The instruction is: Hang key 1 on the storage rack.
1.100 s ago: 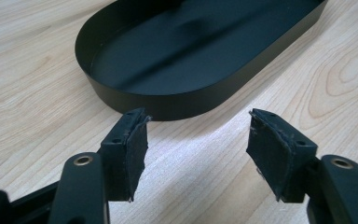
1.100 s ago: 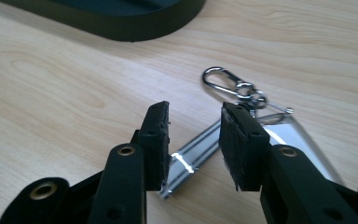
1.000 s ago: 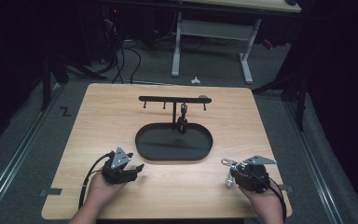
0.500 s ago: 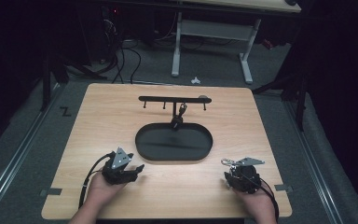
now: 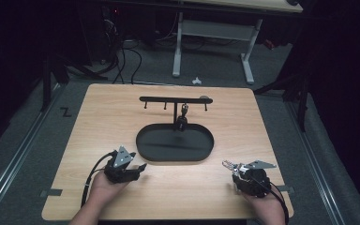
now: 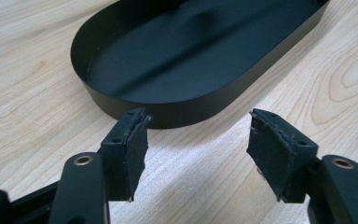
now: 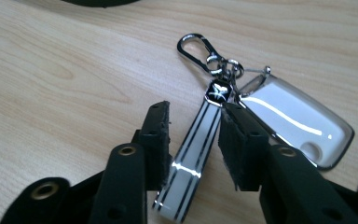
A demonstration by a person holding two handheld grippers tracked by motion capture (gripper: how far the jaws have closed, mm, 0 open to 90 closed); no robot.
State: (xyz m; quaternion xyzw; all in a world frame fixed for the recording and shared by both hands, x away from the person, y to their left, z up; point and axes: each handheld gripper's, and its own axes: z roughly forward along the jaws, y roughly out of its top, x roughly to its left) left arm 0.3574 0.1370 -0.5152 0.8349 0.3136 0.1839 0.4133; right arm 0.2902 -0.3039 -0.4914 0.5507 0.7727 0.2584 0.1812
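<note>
Table (image 5: 122, 117) held a black oval tray (image 5: 206, 152) w/ a hook rack (image 5: 173, 99) standing behind it; one small dark item already hung on the rack above the tray, too small to identify. Judging from that, the job looked like hanging the keyring (image 7: 200, 135) on the rack, and that was barely begun: keyring lay flat on the table at the near right, well apart from tray and rack.

Right gripper (image 7: 196, 140) straddled the keyring's striped strap; jaws had just been opening a bit, strap between them. Right pad looked close to or against the strap edge, left pad stood clear, so no real grip yet. Left: grasp, lift, carry to rack, hook the clip (image 7: 196, 46).

Left gripper (image 6: 196, 154) sat idle near the tray's near-left rim, jaws wide apart, nothing between.

Hard to tell: strap's lower end was cut off behind the jaws; the clear fob (image 7: 293, 121) was partly hidden by the right jaw; free hooks on the rack were tiny in the high view.
</note>
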